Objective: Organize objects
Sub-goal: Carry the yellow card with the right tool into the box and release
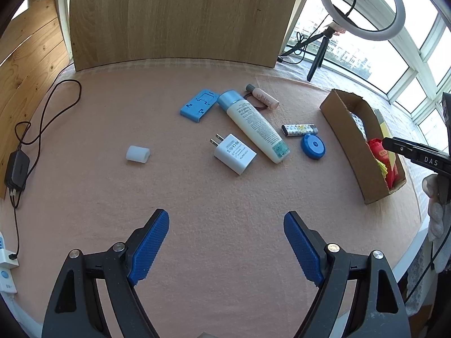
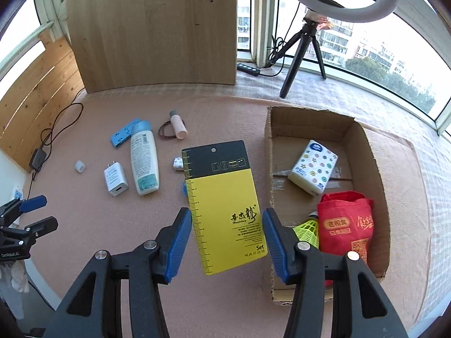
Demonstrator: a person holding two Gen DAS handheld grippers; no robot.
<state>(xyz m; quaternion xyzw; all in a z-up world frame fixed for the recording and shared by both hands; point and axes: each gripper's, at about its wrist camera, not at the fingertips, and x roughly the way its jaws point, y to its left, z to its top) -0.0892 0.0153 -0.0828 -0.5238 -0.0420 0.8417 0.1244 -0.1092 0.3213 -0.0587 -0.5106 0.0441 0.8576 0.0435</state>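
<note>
The right gripper (image 2: pixel 227 239) holds a flat yellow-and-black packaging card (image 2: pixel 222 205) by its edges, beside the cardboard box (image 2: pixel 375 169); a ruler scale runs down its left side (black top with a hang hole). The left gripper (image 1: pixel 226 242) hovers wide apart over the pink mat (image 1: pixel 112 197), holding nothing.

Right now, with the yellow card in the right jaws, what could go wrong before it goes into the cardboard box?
1. The yellow card seems pinched only by its thin edges in the right gripper and hangs tilted, so it may slip out.
2. It is left of the cardboard box; a low sideways move could hit the wall.
3. The tissue pack and red bag fill the floor, so the card may land propped up.
</note>
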